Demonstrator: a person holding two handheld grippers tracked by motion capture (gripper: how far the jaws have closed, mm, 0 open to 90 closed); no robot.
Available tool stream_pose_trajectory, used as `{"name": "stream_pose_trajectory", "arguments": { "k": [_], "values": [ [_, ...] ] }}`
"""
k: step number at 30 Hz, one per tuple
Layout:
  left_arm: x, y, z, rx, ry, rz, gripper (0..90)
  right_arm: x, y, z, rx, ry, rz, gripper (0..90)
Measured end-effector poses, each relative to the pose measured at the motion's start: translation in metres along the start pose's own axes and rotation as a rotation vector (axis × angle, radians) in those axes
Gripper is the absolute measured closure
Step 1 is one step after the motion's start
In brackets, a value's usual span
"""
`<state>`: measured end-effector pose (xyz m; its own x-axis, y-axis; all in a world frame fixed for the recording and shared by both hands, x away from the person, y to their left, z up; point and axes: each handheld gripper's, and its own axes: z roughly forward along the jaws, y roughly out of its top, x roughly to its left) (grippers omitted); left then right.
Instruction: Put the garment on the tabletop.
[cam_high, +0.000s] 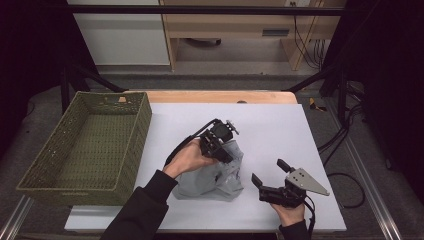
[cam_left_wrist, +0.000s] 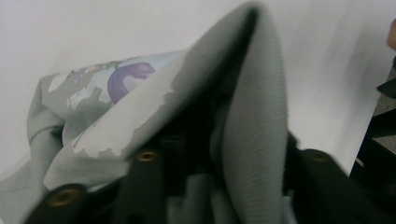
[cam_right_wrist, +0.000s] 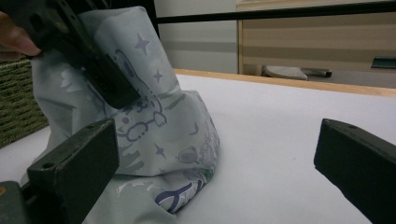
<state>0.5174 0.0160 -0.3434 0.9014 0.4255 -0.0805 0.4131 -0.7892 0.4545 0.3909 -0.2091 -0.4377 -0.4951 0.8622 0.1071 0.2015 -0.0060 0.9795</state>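
Low at the right of the high view, the right gripper (cam_high: 265, 172) sits in a hand near the table's front edge, its jaws wide apart with nothing between them; in the right gripper view they frame the grey printed garment (cam_right_wrist: 154, 135) from either side without touching it. Just left of it, at the frame's centre, the garment (cam_high: 215, 175) lies bunched on the white table (cam_high: 280, 125). The left gripper (cam_high: 220, 145) comes down onto its top; in the left gripper view a ribbed fold of cloth (cam_left_wrist: 252, 130) stands between the partly open jaws, and whether the pads press it I cannot tell. Farther off, at upper left, the green woven basket (cam_high: 40, 170) rests at the table's left edge.
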Motion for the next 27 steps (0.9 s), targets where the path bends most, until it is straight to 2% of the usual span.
{"name": "stream_pose_trajectory", "arguments": {
  "k": [1, 3, 5, 7, 10, 15, 17, 20, 22, 24, 26, 27],
  "values": [
    [-0.001, 0.0, -0.002, -0.016, 0.0, 0.004, 50.7, -0.001, 0.0, 0.0, 0.005, -0.001, -0.008, 0.5],
    [-0.002, 0.0, -0.005, -0.039, 0.029, 0.009, 37.2, 0.0, 0.0, 0.0, 0.005, -0.004, -0.001, 0.4],
    [-0.003, -0.001, -0.009, -0.059, 0.065, 0.008, 27.5, 0.0, 0.0, 0.0, 0.001, -0.004, 0.001, 0.4],
    [-0.004, -0.002, -0.014, -0.081, 0.09, 0.0, 21.5, 0.0, 0.0, 0.0, -0.005, 0.002, 0.001, 0.4],
    [-0.002, -0.003, -0.021, -0.114, 0.085, -0.016, 16.1, 0.001, 0.001, 0.0, -0.004, 0.002, -0.003, 0.4],
    [-0.001, -0.007, -0.033, -0.19, 0.11, -0.046, 8.9, 0.0, 0.001, 0.0, 0.003, -0.003, -0.006, 0.4],
    [-0.001, -0.009, -0.036, -0.209, 0.109, -0.046, 7.7, 0.001, 0.001, 0.0, -0.005, 0.0, 0.012, 0.4],
    [-0.002, -0.014, -0.04, -0.25, 0.119, -0.047, 6.2, 0.0, 0.002, -0.001, -0.004, 0.0, -0.006, 0.3],
    [-0.002, -0.018, -0.043, -0.278, 0.122, -0.058, 5.8, 0.0, 0.003, -0.001, -0.004, -0.001, 0.008, 0.4],
    [-0.002, -0.023, -0.045, -0.322, 0.114, -0.081, 4.9, 0.001, 0.003, -0.002, -0.007, 0.007, 0.02, 0.3],
    [-0.001, -0.027, -0.047, -0.359, 0.103, -0.079, 4.8, 0.001, 0.003, -0.002, -0.007, 0.009, 0.024, 0.3],
    [-0.001, -0.031, -0.049, -0.381, 0.103, -0.085, 4.0, 0.0, 0.003, -0.002, -0.012, 0.004, 0.008, 0.3]
  ]
}}
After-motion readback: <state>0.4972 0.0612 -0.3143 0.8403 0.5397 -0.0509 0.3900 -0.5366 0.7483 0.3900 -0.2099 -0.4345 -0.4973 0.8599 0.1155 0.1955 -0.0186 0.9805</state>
